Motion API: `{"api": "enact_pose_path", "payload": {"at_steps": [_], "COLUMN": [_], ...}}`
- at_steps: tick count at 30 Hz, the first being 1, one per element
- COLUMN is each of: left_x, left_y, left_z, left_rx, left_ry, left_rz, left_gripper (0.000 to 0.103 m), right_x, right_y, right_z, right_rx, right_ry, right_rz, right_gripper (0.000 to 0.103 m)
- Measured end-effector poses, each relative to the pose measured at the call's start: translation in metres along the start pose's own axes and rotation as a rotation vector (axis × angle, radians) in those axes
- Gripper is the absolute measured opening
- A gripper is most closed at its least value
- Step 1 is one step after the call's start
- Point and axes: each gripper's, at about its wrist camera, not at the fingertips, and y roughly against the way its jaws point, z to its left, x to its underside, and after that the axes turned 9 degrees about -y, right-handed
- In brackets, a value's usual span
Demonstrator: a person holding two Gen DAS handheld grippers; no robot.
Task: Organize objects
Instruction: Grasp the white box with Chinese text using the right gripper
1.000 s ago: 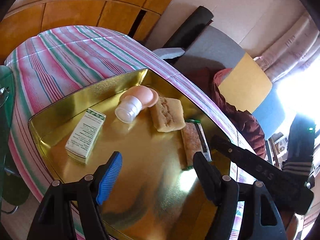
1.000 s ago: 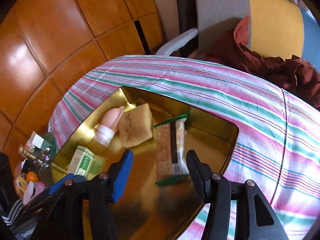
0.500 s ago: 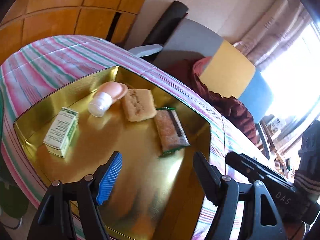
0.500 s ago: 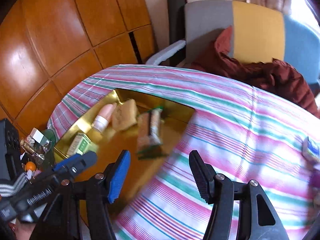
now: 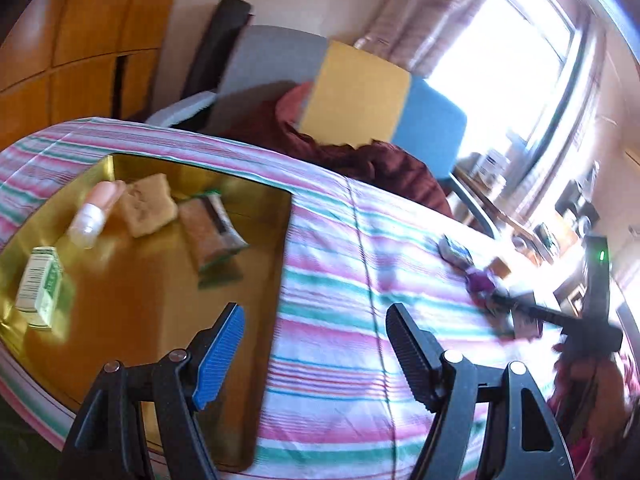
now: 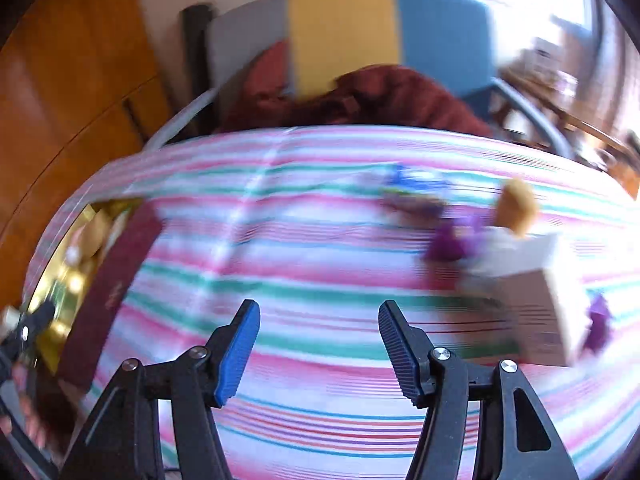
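In the left wrist view, your left gripper (image 5: pixel 312 350) stands wide with nothing between its jaws, poised over the edge where the shallow gold metal tray (image 5: pixel 256 380) meets the pink, green and white striped tablecloth (image 5: pixel 332 280). The tray already carries a small green-and-white carton (image 5: pixel 40 286), a pink bottle with a white cap (image 5: pixel 94 212), a tan square biscuit (image 5: pixel 148 204) and a green-edged wrapped cereal bar (image 5: pixel 212 228). Items yet to be sorted lie well apart, at the far right of the cloth, where the right gripper's black frame (image 5: pixel 596 304) reaches in. In the right wrist view, your right gripper (image 6: pixel 318 350) has its jaws part-way apart and opening, with only cloth between them. Ahead to its right sit a pale rectangular cardboard box (image 6: pixel 536 304), a blurred purple object (image 6: pixel 448 244) and a rounded tan object (image 6: pixel 518 204), all smeared by motion. The tray shows at the far left. The risk from here is a misjudged approach: at this speed a finger can strike the box and knock it into its neighbours, or drag the cloth and shift the tray.
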Motion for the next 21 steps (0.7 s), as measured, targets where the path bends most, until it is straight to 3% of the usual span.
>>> {"api": "enact_pose_path", "payload": {"at_steps": [4, 6, 12, 17, 21], "left_x": [0.006, 0.009, 0.015, 0.02, 0.022], "left_y": [-0.005, -0.005, -0.005, -0.008, -0.011], "left_z": [-0.019, -0.025, -0.032, -0.03, -0.035], "left_rx": [0.025, 0.026, 0.033, 0.023, 0.031], "left_ry": [-0.046, -0.064, -0.074, -0.064, -0.07], "left_rz": [0.021, 0.022, 0.035, 0.054, 0.063], "left_gripper": [0.074, 0.074, 0.074, 0.074, 0.074], "right_x": [-0.024, -0.037, -0.048, -0.034, -0.024], "right_y": [0.027, 0.032, 0.011, -0.01, -0.027], "right_z": [-0.071, -0.106, -0.189, -0.198, -0.156], "right_rx": [0.105, 0.126, 0.045, -0.235, -0.41], "right_ry": [-0.13, -0.217, -0.472, -0.599, -0.521], "right_rz": [-0.118, -0.132, -0.077, -0.002, 0.135], "right_gripper": [0.073, 0.073, 0.073, 0.074, 0.075]}}
